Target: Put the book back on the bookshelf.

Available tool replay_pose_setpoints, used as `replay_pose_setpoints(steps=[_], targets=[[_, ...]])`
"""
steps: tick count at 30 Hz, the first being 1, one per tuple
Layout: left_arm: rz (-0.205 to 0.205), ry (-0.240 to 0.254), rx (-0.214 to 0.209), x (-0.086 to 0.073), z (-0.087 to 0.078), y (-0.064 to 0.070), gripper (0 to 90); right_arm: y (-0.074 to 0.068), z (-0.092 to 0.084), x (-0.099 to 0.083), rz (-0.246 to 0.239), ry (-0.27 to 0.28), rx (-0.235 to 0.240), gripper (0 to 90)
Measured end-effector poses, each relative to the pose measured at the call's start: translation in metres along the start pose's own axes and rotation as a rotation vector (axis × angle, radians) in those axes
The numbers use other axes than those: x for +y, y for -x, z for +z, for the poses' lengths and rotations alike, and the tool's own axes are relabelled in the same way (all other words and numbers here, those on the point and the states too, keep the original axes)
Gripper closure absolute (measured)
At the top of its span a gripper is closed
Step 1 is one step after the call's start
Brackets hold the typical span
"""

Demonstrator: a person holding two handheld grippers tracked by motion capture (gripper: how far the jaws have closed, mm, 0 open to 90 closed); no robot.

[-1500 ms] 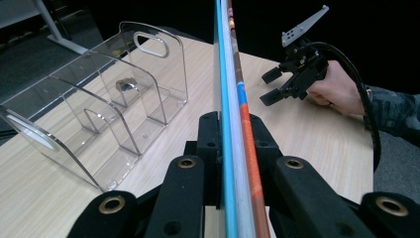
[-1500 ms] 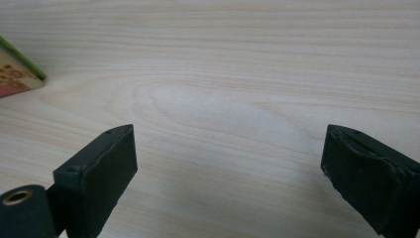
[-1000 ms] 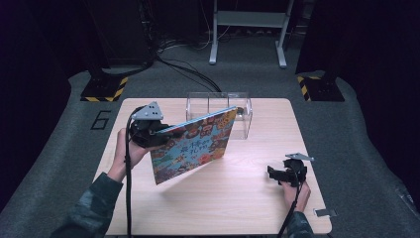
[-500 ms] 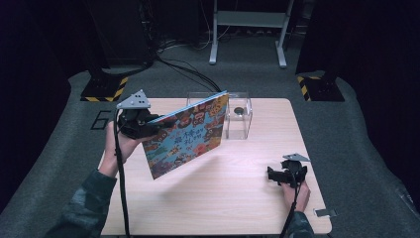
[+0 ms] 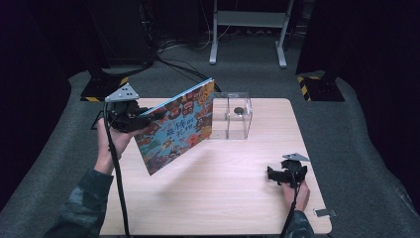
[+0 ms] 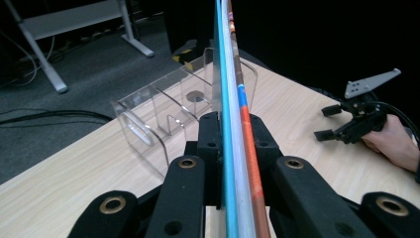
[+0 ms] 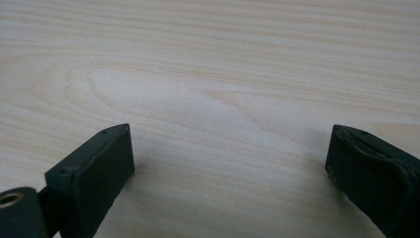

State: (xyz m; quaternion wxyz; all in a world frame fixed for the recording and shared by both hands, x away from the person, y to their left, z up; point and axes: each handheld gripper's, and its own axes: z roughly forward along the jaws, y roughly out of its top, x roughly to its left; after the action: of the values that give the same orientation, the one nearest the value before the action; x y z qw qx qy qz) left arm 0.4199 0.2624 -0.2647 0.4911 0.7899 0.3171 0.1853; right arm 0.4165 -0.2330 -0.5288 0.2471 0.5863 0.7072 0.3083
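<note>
The left gripper (image 5: 130,115), jaws clamped on the edge of the thin, colourfully illustrated picture book (image 5: 178,126), holds it tilted in the air beside the clear acrylic slotted rack (image 5: 233,116), not yet slotted in, while the right gripper (image 5: 286,174) rests on the pale wooden surface (image 5: 223,198), jaws apart.

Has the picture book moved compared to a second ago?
Yes. The picture book, clamped in the left tool, has shifted left and toward the table's far edge: its top corner, earlier in front of the clear acrylic rack, now sits at the rack's left side.
</note>
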Motion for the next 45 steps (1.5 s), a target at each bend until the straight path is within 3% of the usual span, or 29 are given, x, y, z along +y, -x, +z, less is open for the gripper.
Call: replay_pose_setpoints(steps=[15,25,31,39,45], targets=[[-0.06,-0.018,0.083,-0.004,0.001,-0.01,81.0,0.0,0.0,0.001,-0.002,0.0,0.002,4.2],[-0.133,-0.021,0.153,-0.005,0.025,-0.009,81.0,0.0,0.0,0.0,-0.001,0.0,0.002,4.4],[-0.125,-0.004,0.196,-0.004,0.038,-0.007,81.0,0.0,0.0,0.0,-0.001,0.0,0.001,4.4],[-0.16,0.038,0.207,-0.001,0.057,-0.009,81.0,-0.001,0.0,0.001,0.006,-0.001,0.001,4.5],[-0.166,0.035,0.254,-0.001,0.069,-0.008,81.0,0.0,0.0,0.001,0.003,0.0,0.001,4.5]])
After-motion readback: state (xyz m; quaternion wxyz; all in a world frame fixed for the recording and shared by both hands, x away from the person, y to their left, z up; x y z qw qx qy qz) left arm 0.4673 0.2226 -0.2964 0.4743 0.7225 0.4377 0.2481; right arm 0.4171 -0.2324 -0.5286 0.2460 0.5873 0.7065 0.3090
